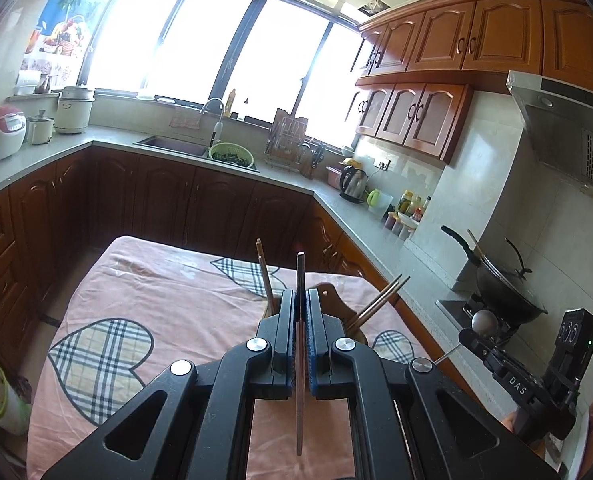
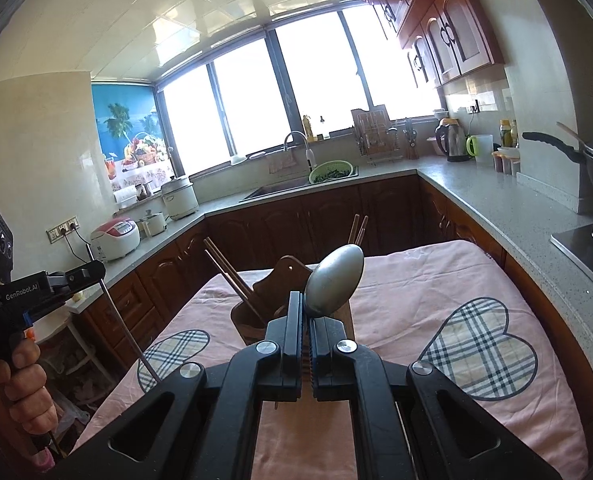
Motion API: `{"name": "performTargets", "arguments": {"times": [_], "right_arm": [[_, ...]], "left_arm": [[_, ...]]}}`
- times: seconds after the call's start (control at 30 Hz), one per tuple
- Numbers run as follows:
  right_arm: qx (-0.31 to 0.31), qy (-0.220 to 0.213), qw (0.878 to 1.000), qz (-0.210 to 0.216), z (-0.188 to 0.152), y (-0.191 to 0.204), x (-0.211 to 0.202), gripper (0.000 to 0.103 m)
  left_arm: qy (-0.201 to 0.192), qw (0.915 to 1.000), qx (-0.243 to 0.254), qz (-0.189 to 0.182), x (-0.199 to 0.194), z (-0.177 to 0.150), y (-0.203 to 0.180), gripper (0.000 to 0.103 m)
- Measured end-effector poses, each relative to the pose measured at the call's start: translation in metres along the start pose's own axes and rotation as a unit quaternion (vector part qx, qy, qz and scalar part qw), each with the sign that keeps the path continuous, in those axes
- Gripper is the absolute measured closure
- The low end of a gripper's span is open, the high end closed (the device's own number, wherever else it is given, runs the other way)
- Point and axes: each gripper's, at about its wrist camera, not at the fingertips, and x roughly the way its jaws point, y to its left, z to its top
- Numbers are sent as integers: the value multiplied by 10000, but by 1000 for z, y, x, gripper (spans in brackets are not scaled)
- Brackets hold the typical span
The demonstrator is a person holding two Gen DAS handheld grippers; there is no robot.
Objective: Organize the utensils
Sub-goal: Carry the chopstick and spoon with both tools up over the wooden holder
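Observation:
My left gripper (image 1: pixel 301 294) is shut on a thin chopstick (image 1: pixel 300 360) that runs straight up between its jaws. Just behind it on the pink cloth table (image 1: pixel 156 288) stands a wooden utensil holder (image 1: pixel 330 294) with several chopsticks (image 1: pixel 266 276) leaning out. My right gripper (image 2: pixel 306 300) is shut on a metal spoon (image 2: pixel 334 282), bowl upward, in front of the same holder (image 2: pixel 256 316). The left gripper (image 2: pixel 96 270) also shows at the left of the right wrist view with its chopstick (image 2: pixel 128 328). At the right of the left wrist view, the right gripper (image 1: pixel 466 336) carries the spoon (image 1: pixel 485 322).
Kitchen counters wrap around the table. A wok (image 1: pixel 504 292) sits on the stove at right, with a kettle (image 1: pixel 354 182), a green colander (image 1: pixel 231 156) by the sink and a rice cooker (image 1: pixel 0 132) further round. A hand (image 2: pixel 24 380) grips the left handle.

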Motion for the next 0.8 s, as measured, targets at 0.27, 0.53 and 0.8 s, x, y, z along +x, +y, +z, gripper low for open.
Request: {"name": "performTargets", "arguments": {"times": [0.27,0.53,0.8], "right_arm": [[-190,-291,9994,-89,34,-4,20,101],[-398,-316,9986,-138,50,-2,48,101],[-636,-217,9976,-139,47,4,75,101]], "left_arm": [[-435,9990,77,35,32,27,1,100],[-728,9972,142,79,75,31,1,100],[-677,9973,144,244,134,17,2,100]]}}
